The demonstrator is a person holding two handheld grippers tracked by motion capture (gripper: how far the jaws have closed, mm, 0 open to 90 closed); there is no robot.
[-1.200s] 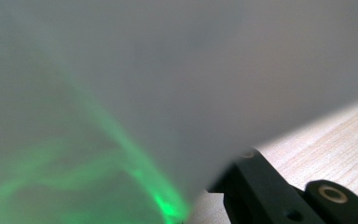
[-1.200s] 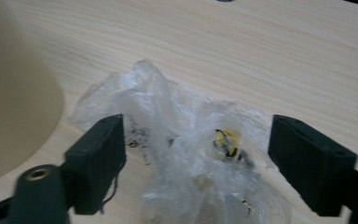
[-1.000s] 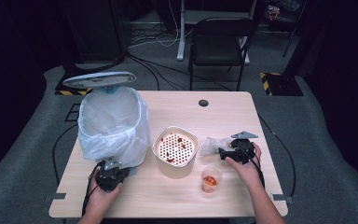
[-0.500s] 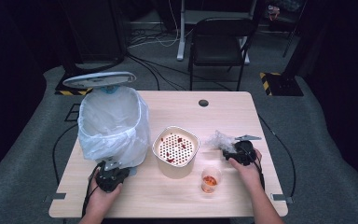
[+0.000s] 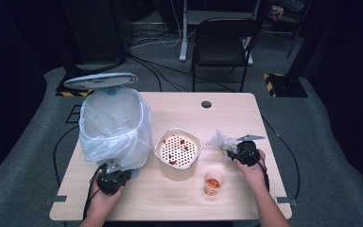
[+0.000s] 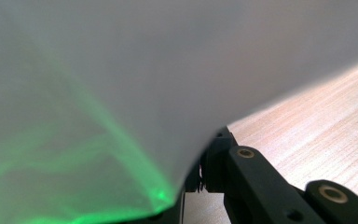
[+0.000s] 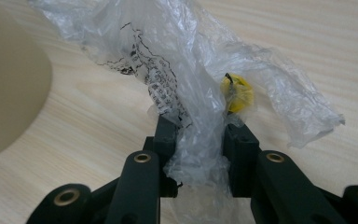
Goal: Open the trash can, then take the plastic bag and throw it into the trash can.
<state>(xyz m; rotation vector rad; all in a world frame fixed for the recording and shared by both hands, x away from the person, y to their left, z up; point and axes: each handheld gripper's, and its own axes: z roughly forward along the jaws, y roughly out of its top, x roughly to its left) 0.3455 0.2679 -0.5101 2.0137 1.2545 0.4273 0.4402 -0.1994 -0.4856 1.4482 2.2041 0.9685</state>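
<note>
The right gripper [image 7: 198, 140] has just been closing its jaws, and the crumpled clear plastic wrapper [image 7: 191, 93] sits between them. In the right gripper view both fingers [image 7: 165, 135] bear against the bunched film, one on each side, so the wrapper reads as gripped. The pinch is on its near end. The rest of the wrapper runs away from the fingertips along the wooden table [image 7: 98, 154], with printed text on one fold and a small yellow piece [image 7: 237, 93] just beyond the other finger. Its long axis runs roughly in line with the jaws, forward and away from the hand.

In the high view the right gripper [image 5: 243, 152] rests on the table with the wrapper [image 5: 222, 140] touching its tip on the side toward the round perforated container [image 5: 178, 152]. A small cup of orange pieces [image 5: 213, 182] stands near the right hand, on the person's side.

The left gripper [image 5: 111, 178] sits at the base of the bin lined with a white bag [image 5: 115, 125]. In the left gripper view its jaws are shut on the bag film [image 6: 121, 93], which drapes across them.

Judgement: the wrapper looks bound for the bin. The bin lies well apart from the right fingers, across the container, toward the left hand. The right hand holds the wrapper and must carry it over the container. The left hand is nearer the bin and appears to steady the bag. The trailing end may brush the container in transit.
</note>
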